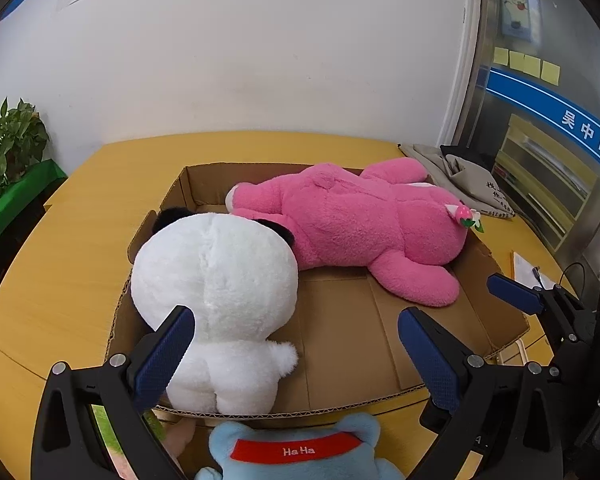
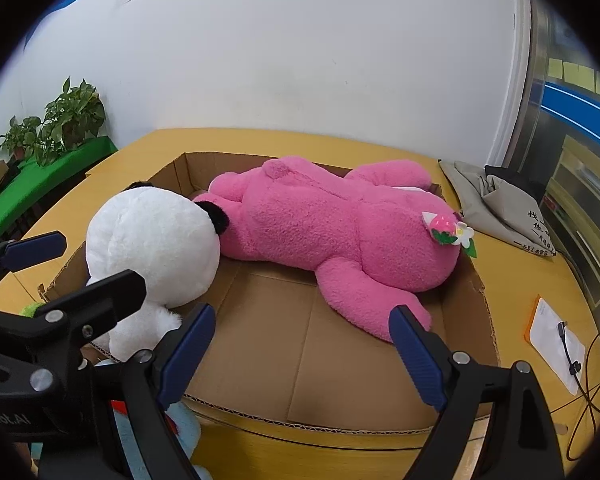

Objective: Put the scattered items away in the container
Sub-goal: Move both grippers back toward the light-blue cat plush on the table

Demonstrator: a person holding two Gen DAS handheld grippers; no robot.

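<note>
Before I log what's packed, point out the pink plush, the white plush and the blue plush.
pink plush [image 2: 340, 236], right wrist view, on its back.
white plush [image 1: 216, 268], left wrist view, on the back of its head.
blue plush [image 1: 300, 450], left wrist view, on its red "HaHa" band.

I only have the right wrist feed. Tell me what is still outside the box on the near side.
Observer: A light blue plush lies just outside the cardboard box, against its near wall, below the open left gripper.
Operator: Give me a mark to recognise it.
Observer: It wears a red band reading "HaHa".
Operator: Report anything beside it.
Observer: A pale pink item, mostly hidden behind the gripper; I cannot identify it.
</note>
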